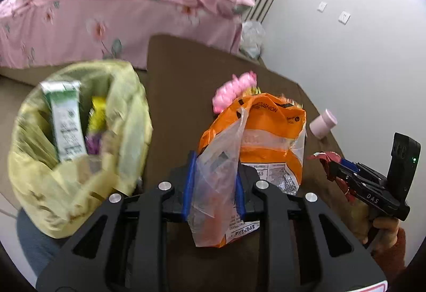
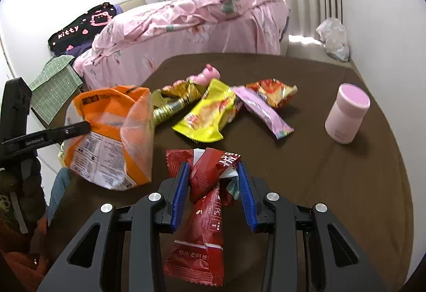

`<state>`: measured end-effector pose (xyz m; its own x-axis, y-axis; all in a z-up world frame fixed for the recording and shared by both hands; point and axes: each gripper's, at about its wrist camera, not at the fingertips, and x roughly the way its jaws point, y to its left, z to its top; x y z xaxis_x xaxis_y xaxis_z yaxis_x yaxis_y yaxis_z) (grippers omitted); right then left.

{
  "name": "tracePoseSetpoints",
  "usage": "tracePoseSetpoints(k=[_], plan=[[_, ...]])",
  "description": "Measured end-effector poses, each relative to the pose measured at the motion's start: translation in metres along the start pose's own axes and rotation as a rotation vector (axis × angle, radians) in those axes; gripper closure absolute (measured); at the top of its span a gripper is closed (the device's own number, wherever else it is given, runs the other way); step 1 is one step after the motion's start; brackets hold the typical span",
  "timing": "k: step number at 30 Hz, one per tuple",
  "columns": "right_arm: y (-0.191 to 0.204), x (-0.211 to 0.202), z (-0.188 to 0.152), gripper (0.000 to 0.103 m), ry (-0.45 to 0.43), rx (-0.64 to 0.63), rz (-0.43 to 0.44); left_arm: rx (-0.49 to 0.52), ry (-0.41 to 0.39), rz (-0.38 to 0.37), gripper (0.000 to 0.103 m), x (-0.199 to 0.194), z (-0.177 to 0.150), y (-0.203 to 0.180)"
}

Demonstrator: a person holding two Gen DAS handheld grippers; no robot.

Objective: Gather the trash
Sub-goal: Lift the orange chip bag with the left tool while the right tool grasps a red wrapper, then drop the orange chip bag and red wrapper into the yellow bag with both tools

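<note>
My left gripper [image 1: 214, 159] is shut on an orange snack bag [image 1: 266, 132] with a clear flap, held above the brown table; the bag also shows in the right wrist view [image 2: 106, 137]. To its left stands a bin lined with a yellow-green bag [image 1: 127, 116], holding a green carton [image 1: 65, 119] and wrappers. My right gripper [image 2: 214, 167] is shut on a red wrapper [image 2: 205, 206], also seen in the left wrist view [image 1: 328, 161]. On the table lie a yellow wrapper [image 2: 207, 116], a lilac wrapper [image 2: 263, 111], an orange-red wrapper [image 2: 274, 91] and a gold wrapper [image 2: 173, 103].
A pink cup [image 2: 346, 116] stands at the table's right side. A pink toy [image 2: 207, 75] lies at the far side of the brown table [image 2: 332, 185]. A bed with pink bedding [image 2: 199, 25] is beyond. A white plastic bag [image 2: 332, 36] sits on the floor by the wall.
</note>
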<state>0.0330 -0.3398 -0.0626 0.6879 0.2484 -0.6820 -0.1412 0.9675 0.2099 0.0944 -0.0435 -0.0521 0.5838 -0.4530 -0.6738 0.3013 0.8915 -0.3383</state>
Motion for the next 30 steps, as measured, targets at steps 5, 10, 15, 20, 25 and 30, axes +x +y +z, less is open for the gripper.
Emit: tracePoseSetpoints(k=[5,10,15,20,25,30], plan=[[0.018,-0.009,0.012,0.068,-0.027,-0.032,0.002,0.028,-0.050,0.089,0.079,-0.020,0.009,0.002],[0.046,-0.022,0.028,0.068,-0.070,-0.092,-0.005,-0.003,-0.118,0.156,0.078,-0.044,0.019,0.023],[0.083,-0.029,0.050,0.068,-0.112,-0.151,0.019,-0.006,-0.202,0.276,0.077,-0.070,0.030,0.046],[0.130,-0.021,0.073,0.068,-0.137,-0.231,0.055,-0.069,-0.256,0.348,0.077,-0.089,0.033,0.076],[0.174,-0.003,0.091,0.068,-0.131,-0.291,0.108,-0.122,-0.270,0.377,0.077,-0.095,0.024,0.099],[0.207,0.020,0.101,0.068,-0.117,-0.344,0.138,-0.176,-0.277,0.401,0.077,-0.098,0.015,0.119]])
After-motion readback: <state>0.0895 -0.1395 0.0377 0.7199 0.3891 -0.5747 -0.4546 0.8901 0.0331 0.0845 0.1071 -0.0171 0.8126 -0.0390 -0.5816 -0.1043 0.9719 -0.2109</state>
